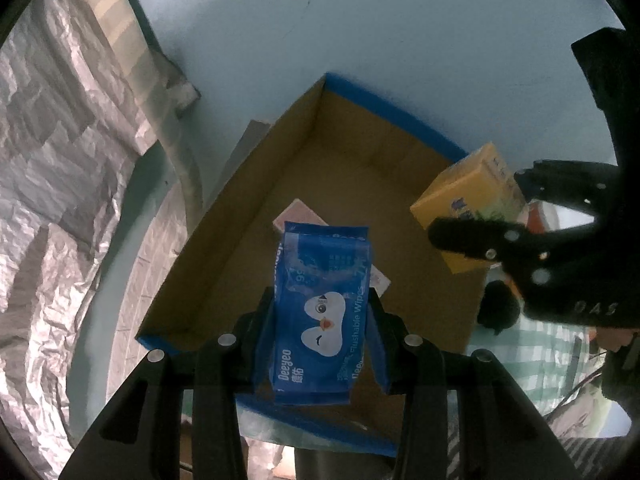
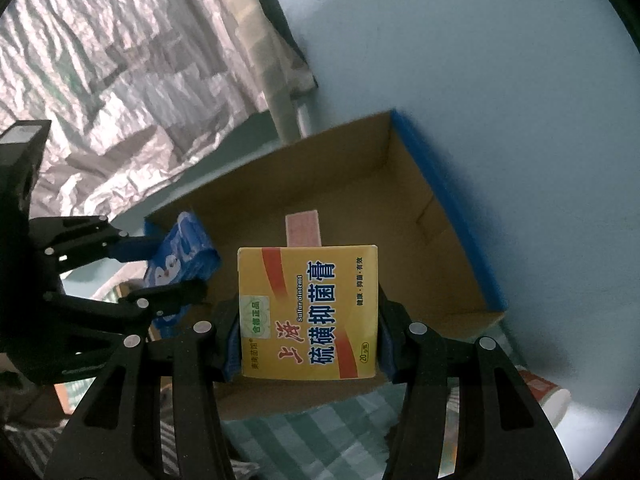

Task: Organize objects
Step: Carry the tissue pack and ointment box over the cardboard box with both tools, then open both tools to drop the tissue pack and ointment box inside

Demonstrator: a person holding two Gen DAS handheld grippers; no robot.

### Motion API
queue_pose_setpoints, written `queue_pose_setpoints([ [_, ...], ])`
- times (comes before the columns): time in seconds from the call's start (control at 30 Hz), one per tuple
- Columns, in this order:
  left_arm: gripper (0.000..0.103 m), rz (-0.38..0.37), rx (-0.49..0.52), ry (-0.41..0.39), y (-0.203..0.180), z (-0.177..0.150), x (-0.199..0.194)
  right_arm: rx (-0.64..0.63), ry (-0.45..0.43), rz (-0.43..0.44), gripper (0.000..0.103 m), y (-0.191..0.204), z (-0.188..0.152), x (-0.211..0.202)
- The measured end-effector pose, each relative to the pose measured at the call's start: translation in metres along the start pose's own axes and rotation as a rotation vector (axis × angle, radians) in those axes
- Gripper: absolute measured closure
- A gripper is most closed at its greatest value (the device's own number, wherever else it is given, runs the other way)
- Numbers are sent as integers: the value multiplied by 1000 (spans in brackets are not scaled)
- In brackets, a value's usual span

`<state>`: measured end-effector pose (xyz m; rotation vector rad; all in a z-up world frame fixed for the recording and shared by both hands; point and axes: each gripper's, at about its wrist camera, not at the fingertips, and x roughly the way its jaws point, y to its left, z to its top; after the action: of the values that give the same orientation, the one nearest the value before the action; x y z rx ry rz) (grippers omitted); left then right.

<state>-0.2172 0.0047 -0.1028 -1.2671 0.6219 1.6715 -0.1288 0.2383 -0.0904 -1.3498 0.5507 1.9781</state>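
My left gripper (image 1: 322, 312) is shut on a blue pack of flushable wipes (image 1: 322, 308) and holds it over the near part of an open cardboard box (image 1: 224, 232) with blue outer walls. My right gripper (image 2: 308, 320) is shut on a yellow ointment box (image 2: 308, 308) above the same cardboard box (image 2: 452, 264). A pink flat packet (image 2: 303, 227) lies on the box floor; it also shows in the left wrist view (image 1: 298, 212). The right gripper (image 1: 484, 216) with the yellow box (image 1: 468, 204) appears at the right in the left wrist view, and the left gripper (image 2: 176, 264) with the wipes (image 2: 180, 260) at the left in the right wrist view.
The box stands against a pale blue wall (image 1: 400, 32). Crinkled silver foil (image 1: 52, 160) covers the left side. A green checked cloth (image 2: 304, 432) lies in front of the box, and a red-and-white container (image 2: 548, 396) lies at the right.
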Motion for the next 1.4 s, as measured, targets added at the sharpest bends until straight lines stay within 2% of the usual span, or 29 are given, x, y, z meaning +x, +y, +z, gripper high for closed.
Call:
queue_pose_setpoints([
  [0.17, 61, 4, 4, 35, 3, -3, 18, 22, 48, 3, 51, -4, -5, 24],
  [0.43, 61, 17, 13, 94, 3, -10, 35, 43, 78, 0, 50, -8, -13, 40],
  [0.53, 56, 26, 6, 98, 2, -11, 34, 43, 76, -14, 49, -8, -14, 40],
  [0.6, 48, 37, 2, 91, 2, -11, 31, 41, 69, -23, 48, -8, -13, 38],
  [0.63, 46, 41, 1, 89, 2, -11, 30, 42, 64, -27, 46, -8, -13, 36],
  [0.7, 43, 50, -5, 76, 2, -11, 24, 40, 45, -50, 36, -8, -12, 30],
  [0.8, 35, 58, -22, 51, 0, -10, 14, 36, 14, -53, 36, -8, -12, 19],
  [1.23, 34, 15, -17, -2, -41, -18, -23, 22, -79, -80, 33, -12, -35, -41],
  [1.4, 30, -8, 18, -16, -65, -22, -33, 40, -105, -91, 28, -19, -55, -64],
])
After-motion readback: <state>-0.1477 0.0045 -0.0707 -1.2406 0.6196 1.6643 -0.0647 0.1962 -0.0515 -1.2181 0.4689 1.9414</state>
